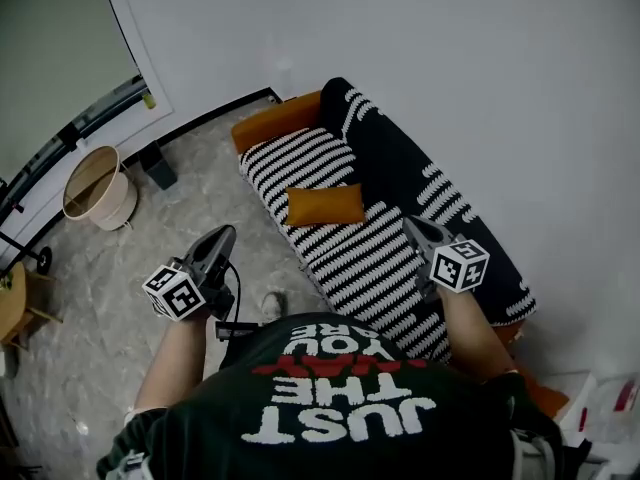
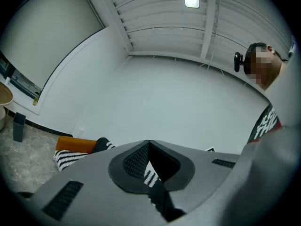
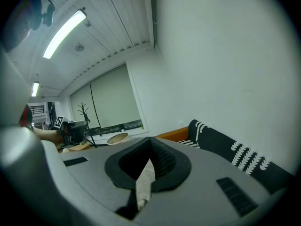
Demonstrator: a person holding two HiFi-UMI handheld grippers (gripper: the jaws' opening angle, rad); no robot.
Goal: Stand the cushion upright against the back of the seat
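While both grippers hover short of the sofa (image 1: 345, 258), neither one has anything in it: the left gripper (image 1: 222, 236) has its jaws pressed together with nothing between them, and the right gripper (image 1: 412, 224) is closed up the same way, empty. The left one sits over the floor (image 1: 200, 183), just off the sofa's front edge; the right one is above the near end of the striped seat (image 1: 375, 268). Out ahead, between the two as the head view has it, lies the orange cushion (image 1: 325, 205). It is flat on its face in the middle of the seat, well apart from both grippers, with one end close to the foot of the dark backrest (image 1: 400, 163); whether it touches there, I cannot tell. An orange armrest (image 1: 280, 120) caps the far end of the sofa, and a round basket (image 1: 95, 183) stands off by the wall, out of play. So where does the job stand? By my reading, right at the start — the cushion is not standing, not leaning, not even touched. Everything is left to do: close the gap, part at least one pair of jaws, take an edge of the cushion, tip it up and settle it against the backrest.
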